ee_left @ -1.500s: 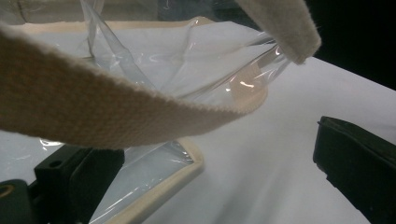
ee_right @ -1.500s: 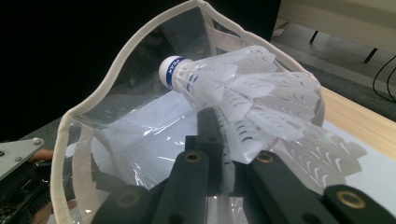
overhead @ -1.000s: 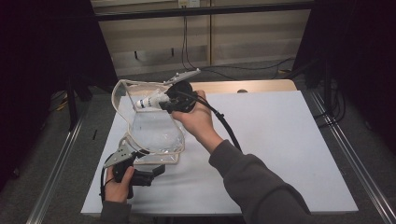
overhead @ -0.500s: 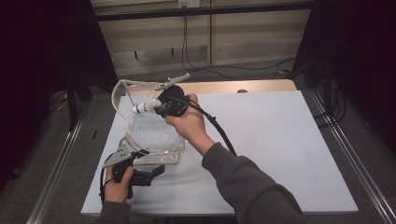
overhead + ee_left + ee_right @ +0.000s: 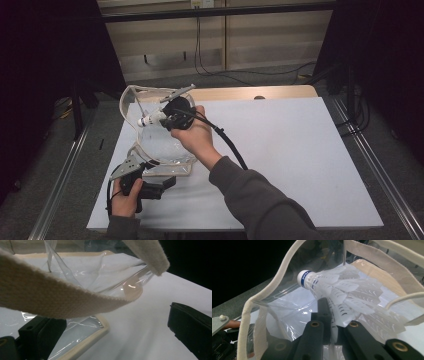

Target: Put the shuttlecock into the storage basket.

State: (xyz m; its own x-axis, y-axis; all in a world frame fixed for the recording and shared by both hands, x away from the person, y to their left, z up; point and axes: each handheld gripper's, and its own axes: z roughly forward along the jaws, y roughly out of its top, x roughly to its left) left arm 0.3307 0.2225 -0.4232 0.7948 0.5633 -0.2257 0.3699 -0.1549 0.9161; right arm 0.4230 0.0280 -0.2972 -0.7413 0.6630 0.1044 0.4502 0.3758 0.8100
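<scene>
At the near left, the left gripper (image 5: 167, 181) lies low on the table (image 5: 310, 165), its jaws spread wide with the bag's (image 5: 162, 150) near edge between them. In the left gripper view one jaw sits against that cream-trimmed edge and the other stands well clear, so nothing is pinched; it looks placed there to steady the bag. The clear bag stands just beyond, its webbing handles (image 5: 272, 287) arched up, which keeps the mouth open. To the right, the right gripper (image 5: 159, 118) is clamped on a white shuttlecock (image 5: 337, 290) by its skirt, cork end pointing left over the open mouth, probably to drop it inside.
</scene>
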